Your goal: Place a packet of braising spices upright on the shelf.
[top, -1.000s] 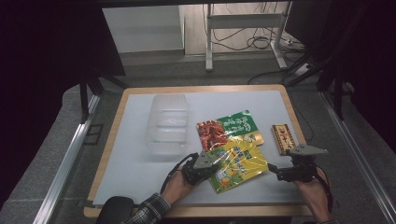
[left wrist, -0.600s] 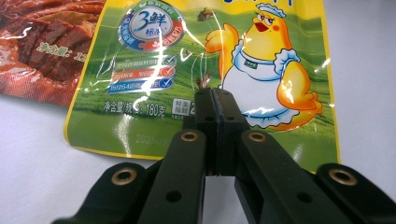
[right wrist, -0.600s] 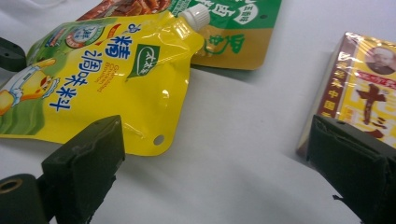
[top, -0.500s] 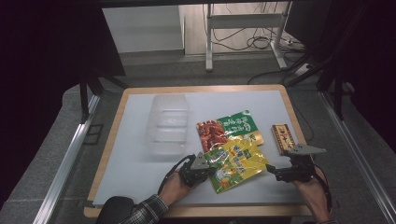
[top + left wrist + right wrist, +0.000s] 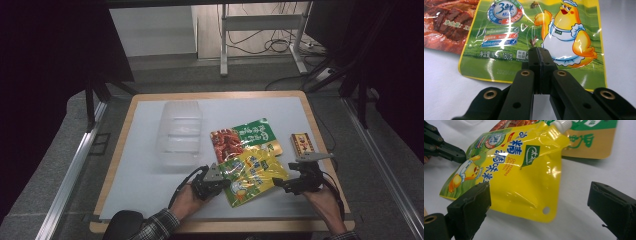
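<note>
High view: left gripper [image 5: 216, 181], jaws pressed together, pins the yellow pouch [image 5: 252, 173]; right gripper [image 5: 289, 185] gapes wide near its corner and should close squarely there.

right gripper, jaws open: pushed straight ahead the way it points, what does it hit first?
Likely the yellow pouch. The right gripper points at its near corner with the punched hole, jaws wide open on either side. Bare table lies between; depth is unclear.
</note>
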A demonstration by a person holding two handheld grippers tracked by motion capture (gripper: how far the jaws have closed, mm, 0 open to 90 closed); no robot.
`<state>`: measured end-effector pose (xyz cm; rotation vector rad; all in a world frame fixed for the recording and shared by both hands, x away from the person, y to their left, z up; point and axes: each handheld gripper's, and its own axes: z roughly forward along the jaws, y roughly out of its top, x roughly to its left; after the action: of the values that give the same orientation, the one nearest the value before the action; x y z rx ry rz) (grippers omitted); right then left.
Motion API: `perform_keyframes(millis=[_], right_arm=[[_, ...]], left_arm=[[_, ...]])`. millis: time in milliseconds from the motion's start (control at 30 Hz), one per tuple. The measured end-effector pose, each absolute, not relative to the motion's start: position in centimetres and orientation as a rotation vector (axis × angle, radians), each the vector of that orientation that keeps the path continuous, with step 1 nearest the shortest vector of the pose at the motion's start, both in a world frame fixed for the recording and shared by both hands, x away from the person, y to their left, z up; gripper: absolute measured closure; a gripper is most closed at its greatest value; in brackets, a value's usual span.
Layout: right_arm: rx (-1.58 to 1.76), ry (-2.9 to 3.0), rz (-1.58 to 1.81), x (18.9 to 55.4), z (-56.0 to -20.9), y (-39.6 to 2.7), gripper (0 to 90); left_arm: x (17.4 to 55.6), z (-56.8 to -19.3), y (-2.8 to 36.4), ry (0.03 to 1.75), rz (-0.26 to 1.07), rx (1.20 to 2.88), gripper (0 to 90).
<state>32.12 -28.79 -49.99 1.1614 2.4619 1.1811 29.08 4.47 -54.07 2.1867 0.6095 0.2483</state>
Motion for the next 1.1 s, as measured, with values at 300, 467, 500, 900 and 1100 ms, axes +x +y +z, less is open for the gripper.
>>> perform_keyframes(millis=[300,467,500,900,1100], right_arm=[[1.212,2.555,1.216,33.4,-50.6,-27.1,4.6],[1.214,2.585,1.163,34.0,-51.0,-26.0,11.1],[1.214,2.585,1.163,34.0,-51.0,-26.0,11.1],[1.313,2.593,1.252,35.4,-50.9,-25.3,48.6],[1.273,2.588,1.222,35.1,-50.5,-25.2,67.2]], left_arm=[[28.8,-54.2,4.5,0.624,0.256,2.191,90.0],[28.8,-54.2,4.6,0.611,0.267,2.210,90.0],[28.8,-54.2,4.6,0.611,0.269,2.212,90.0],[28.8,-54.2,4.6,0.613,0.263,2.209,90.0],[28.8,-54.2,4.7,0.623,0.255,2.198,90.0]])
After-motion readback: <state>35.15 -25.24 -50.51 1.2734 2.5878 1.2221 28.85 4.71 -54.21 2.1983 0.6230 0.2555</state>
